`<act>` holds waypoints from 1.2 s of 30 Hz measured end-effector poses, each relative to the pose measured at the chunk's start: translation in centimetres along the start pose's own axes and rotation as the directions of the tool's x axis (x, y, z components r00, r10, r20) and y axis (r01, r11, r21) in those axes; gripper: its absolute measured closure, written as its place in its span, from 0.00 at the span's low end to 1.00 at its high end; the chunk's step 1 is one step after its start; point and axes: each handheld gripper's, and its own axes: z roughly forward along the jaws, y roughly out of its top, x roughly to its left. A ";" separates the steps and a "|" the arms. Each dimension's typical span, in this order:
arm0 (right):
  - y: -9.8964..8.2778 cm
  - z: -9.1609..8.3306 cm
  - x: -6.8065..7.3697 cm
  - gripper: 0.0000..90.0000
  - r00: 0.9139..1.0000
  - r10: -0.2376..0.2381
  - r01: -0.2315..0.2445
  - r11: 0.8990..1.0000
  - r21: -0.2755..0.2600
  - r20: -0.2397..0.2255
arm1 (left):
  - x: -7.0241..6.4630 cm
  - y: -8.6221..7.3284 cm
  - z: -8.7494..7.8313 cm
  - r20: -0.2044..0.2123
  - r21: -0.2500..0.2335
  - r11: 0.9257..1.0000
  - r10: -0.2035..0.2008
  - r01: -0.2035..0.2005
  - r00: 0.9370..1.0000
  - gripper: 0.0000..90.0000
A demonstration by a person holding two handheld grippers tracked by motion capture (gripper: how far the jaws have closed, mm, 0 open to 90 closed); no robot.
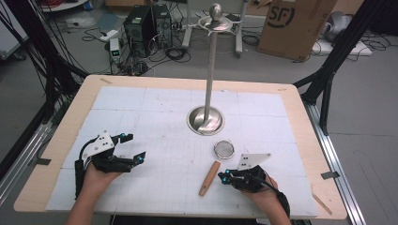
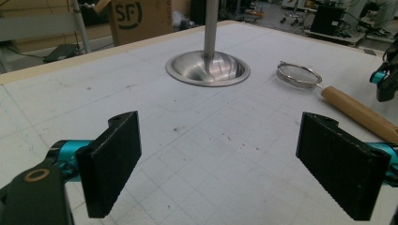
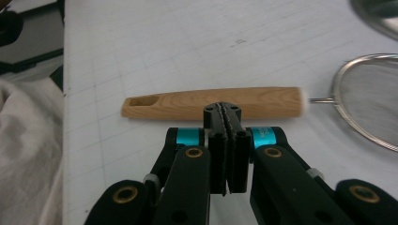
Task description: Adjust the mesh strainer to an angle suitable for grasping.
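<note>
One strainer (image 1: 217, 164) | handle toward person, mesh toward stand (image 1: 207, 117) | right hand-held gripper (image 1: 226, 176) jaws together, empty

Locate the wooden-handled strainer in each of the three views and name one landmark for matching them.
High view: the strainer lies right of centre, its mesh bowl toward the stand's base, its handle pointing at the near edge.
Left gripper view: upper right, handle running toward the right edge.
Right gripper view: handle across the middle, just beyond the shut jaws; mesh at right.
Shared landmark: the steel stand's round base.
</note>
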 end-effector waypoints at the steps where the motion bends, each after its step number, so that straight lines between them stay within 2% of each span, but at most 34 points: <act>1: 0.1 0.2 0.2 0.99 1.000 -0.005 0.005 1.000 0.008 -0.008 | 0.0 0.0 0.0 -0.001 -0.002 1.000 0.000 0.000 1.000 0.17; 2: 0.3 0.7 0.5 0.99 1.000 -0.017 0.017 1.000 0.018 -0.026 | 0.0 0.0 0.0 -0.001 -0.002 1.000 0.000 0.000 1.000 0.17; 5: 0.5 1.3 0.9 0.99 0.999 -0.020 0.022 0.999 0.032 -0.041 | 0.0 0.1 -0.1 -0.001 -0.008 1.000 -0.002 0.002 1.000 0.17; 8: 0.7 2.2 1.3 0.99 0.997 -0.042 0.046 0.997 0.064 -0.059 | 0.0 0.1 -0.2 -0.002 -0.011 1.000 -0.006 0.006 1.000 0.17; 12: 1.1 3.2 1.6 0.99 0.997 -0.048 0.053 0.993 0.103 -0.054 | 0.0 0.0 -0.1 0.000 -0.004 1.000 -0.002 0.002 1.000 0.17; 22: 2.5 4.6 1.6 0.99 0.997 -0.067 0.073 0.989 0.131 -0.050 | 0.1 -0.1 -0.1 -0.002 0.001 1.000 -0.009 0.009 1.000 0.17; 30: 3.3 5.7 1.1 0.99 0.997 -0.050 0.056 0.990 0.132 -0.051 | 0.1 -0.1 -0.1 0.007 -0.002 1.000 -0.004 0.004 1.000 0.17; 36: 4.0 6.3 0.6 0.99 0.999 -0.050 0.052 0.989 0.135 -0.023 | 0.2 -0.1 -0.1 0.007 -0.005 1.000 -0.009 0.009 1.000 0.17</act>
